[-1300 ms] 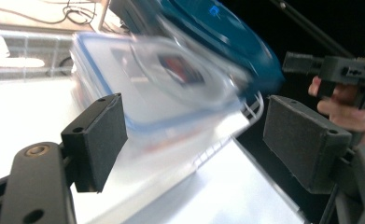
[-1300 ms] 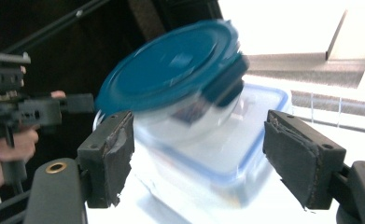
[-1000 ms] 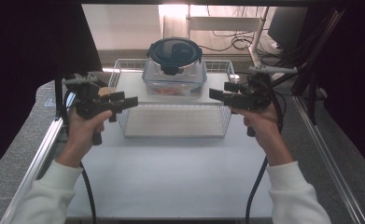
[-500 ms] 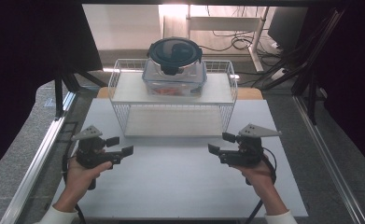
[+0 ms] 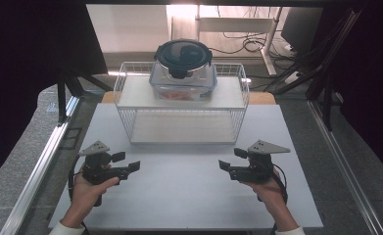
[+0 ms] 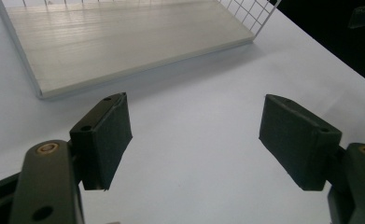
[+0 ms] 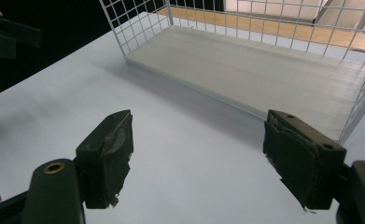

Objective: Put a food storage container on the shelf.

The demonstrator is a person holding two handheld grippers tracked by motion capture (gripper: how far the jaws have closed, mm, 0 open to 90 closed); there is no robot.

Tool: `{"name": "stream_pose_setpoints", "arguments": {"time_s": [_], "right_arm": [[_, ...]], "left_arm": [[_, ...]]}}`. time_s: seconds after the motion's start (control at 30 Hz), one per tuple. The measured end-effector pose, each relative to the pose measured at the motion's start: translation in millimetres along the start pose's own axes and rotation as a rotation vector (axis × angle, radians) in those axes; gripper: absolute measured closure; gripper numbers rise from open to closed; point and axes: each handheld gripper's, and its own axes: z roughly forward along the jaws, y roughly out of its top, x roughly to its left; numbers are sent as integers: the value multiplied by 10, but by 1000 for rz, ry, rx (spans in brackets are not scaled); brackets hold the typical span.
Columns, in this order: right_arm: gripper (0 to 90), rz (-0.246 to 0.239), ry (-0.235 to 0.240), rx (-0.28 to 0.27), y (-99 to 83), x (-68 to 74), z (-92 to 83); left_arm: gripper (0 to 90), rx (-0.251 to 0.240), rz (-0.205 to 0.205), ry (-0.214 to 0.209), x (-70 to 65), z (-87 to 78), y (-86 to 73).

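The left gripper (image 5: 129, 166) and right gripper (image 5: 227, 165) both stand released and empty above the white table (image 5: 189, 196), near the wire rack (image 5: 130, 122) that carries the lidded container (image 5: 182, 73) on top.

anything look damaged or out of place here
Only the right hand-held gripper: the dark covering on its pads is frayed and peeling at the edges. The container sits squarely on the wire rack.

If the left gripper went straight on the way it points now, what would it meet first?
Judging by its own view, the left gripper aims slightly down, so probably the white tabletop first, short of the wire rack's lower shelf; depth is unclear.
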Motion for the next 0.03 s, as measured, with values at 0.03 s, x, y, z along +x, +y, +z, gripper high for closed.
{"name": "stream_pose_setpoints", "arguments": {"time_s": [0.03], "right_arm": [[235,-1,0,-1,-4,4,4]], "left_arm": [[238,0,-1,-1,2,-3,-1]]}}
